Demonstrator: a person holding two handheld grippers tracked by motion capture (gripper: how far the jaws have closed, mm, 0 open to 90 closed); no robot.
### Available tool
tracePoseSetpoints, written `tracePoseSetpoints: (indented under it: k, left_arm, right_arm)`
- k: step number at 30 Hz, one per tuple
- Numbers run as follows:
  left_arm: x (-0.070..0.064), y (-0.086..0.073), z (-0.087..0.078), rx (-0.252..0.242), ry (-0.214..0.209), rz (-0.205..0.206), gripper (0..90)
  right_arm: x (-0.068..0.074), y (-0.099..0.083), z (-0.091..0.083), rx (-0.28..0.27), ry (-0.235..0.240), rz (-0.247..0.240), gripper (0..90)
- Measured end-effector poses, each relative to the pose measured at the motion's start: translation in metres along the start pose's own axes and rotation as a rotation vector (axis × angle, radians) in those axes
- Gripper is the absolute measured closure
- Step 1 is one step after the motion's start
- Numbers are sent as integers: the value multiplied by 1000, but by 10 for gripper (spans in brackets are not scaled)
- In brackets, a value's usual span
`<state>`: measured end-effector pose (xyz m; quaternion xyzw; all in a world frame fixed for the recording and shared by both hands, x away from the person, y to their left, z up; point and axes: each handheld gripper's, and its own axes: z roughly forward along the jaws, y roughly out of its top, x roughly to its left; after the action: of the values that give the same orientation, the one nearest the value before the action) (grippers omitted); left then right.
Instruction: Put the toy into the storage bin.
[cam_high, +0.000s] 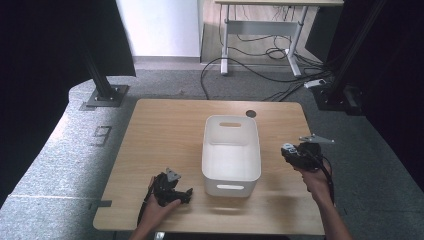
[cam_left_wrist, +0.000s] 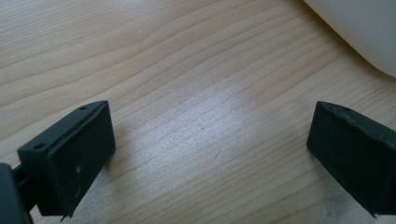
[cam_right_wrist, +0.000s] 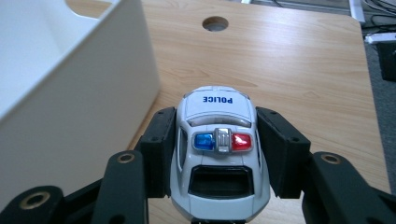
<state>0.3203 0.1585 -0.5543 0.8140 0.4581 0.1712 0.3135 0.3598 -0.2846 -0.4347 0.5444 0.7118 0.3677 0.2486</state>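
Meanwhile right gripper (cam_right_wrist: 219, 154) pinches a police car (cam_right_wrist: 218, 140) beside the bin (cam_high: 231, 150); left gripper (cam_left_wrist: 210, 154) spread.

Toy police car (cam_right_wrist: 218, 154) front cut off by frame edge.

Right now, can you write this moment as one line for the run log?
right gripper: shut on toy police car | left gripper: open, over table | white bin: between the grippers | car: outside bin
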Motion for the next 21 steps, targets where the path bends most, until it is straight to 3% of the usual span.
tracePoseSetpoints:
  k: [21]
  left_arm:
    - [0,0,0,0,0,0,9]
  right_arm:
    - [20,23,-5,-36,36,-15,503]
